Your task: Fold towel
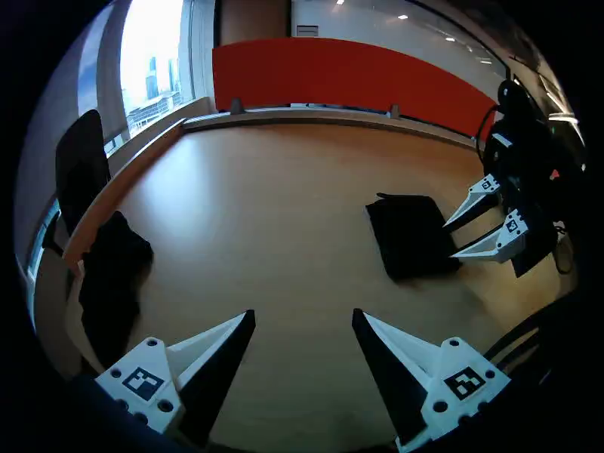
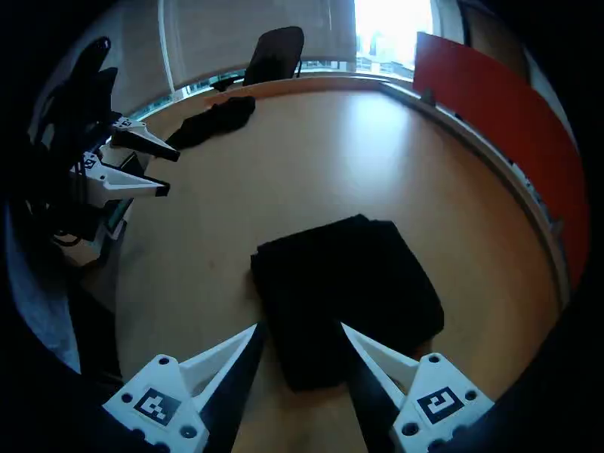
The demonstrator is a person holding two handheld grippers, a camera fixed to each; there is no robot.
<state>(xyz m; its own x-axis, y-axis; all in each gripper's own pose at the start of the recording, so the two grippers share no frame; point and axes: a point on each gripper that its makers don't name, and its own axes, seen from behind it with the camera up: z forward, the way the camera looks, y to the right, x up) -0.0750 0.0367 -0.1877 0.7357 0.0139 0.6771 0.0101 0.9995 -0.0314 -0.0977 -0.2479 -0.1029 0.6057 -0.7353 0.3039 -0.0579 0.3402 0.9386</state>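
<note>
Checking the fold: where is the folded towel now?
In the right gripper view, the folded towel lies on the table, directly before the right gripper.

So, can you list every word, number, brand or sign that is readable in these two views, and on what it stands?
No readable text here.
The left gripper and the right gripper carry square black-and-white markers: coded patterns, not letters or numbers.
The black towel, the table and the red partition bear no writing that I can see.
</note>
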